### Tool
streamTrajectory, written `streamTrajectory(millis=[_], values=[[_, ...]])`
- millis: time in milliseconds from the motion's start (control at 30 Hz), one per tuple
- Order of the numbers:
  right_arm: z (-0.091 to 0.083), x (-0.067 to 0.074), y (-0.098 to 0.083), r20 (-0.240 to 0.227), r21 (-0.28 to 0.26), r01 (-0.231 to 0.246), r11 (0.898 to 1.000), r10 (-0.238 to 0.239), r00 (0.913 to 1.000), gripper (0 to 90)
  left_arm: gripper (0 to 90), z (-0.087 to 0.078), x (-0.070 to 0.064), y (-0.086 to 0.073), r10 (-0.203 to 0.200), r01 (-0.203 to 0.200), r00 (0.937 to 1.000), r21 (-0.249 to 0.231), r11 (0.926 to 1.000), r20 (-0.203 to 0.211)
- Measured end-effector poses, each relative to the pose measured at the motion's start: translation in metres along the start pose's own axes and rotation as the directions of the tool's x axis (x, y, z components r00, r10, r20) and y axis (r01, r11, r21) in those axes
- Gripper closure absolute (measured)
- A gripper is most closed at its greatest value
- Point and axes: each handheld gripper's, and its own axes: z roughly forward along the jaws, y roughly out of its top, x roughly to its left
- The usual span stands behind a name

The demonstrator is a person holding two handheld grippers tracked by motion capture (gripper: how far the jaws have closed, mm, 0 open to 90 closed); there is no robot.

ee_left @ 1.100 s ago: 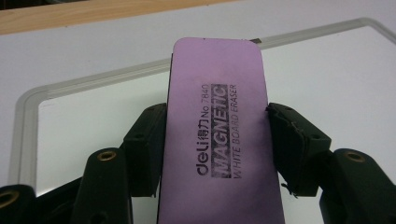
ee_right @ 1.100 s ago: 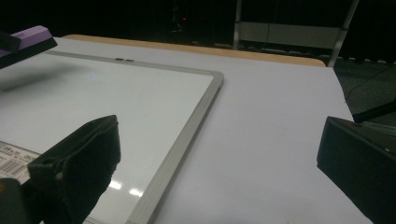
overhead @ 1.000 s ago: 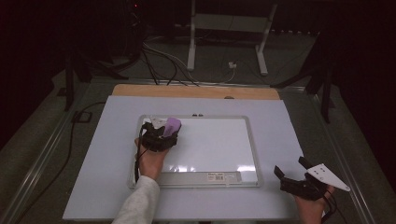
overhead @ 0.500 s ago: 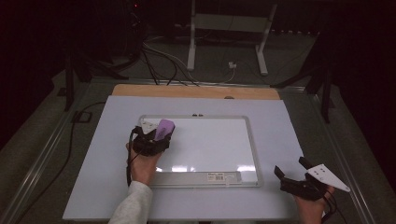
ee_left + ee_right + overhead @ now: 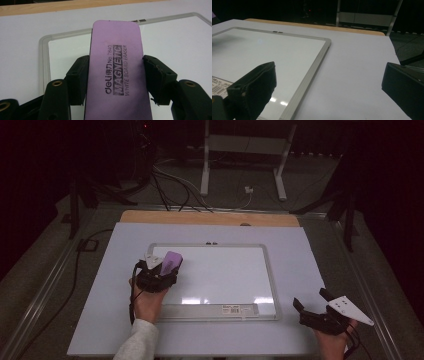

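Left gripper (image 5: 167,267) borne on a hand reaching in from the bottom edge of the high view, white sleeve behind, wrist roughly level, jaws pointing away across the table. Jaws clamped on the long sides of a flat purple rectangular foam whiteboard eraser (image 5: 117,72), printed face up, rounded far end jutting past the jaw tips. Eraser (image 5: 170,262) over the near-left part of a white rectangular whiteboard with a rounded silver frame (image 5: 270,285), just inside the frame's left edge (image 5: 43,62); impossible to tell whether resting on the surface or held just above it.

Right gripper (image 5: 320,312) low at the table's near-right corner, off the whiteboard, grey three-cornered plate on top. Jaws wide apart with nothing between them, one on each side of the right gripper view, the whiteboard's right frame (image 5: 312,75) running between.

Whiteboard lying flat in the middle of a pale lilac table cover (image 5: 300,250), barcode label along the near frame. Broad bare writing surface to the right of the eraser, up to the far and right frame. Strip of light wooden tabletop (image 5: 210,218) beyond the cover's far edge.
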Motion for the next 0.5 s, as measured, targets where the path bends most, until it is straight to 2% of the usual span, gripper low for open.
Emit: streamTrajectory(millis=[500], values=[[0.0,0.0,0.0,-0.001,0.001,0.001,1.0,-0.001,1.0,0.0,41.8,-0.01,-0.001,-0.015,0.007,-0.007,0.9996,0.004,1.0,-0.029]])
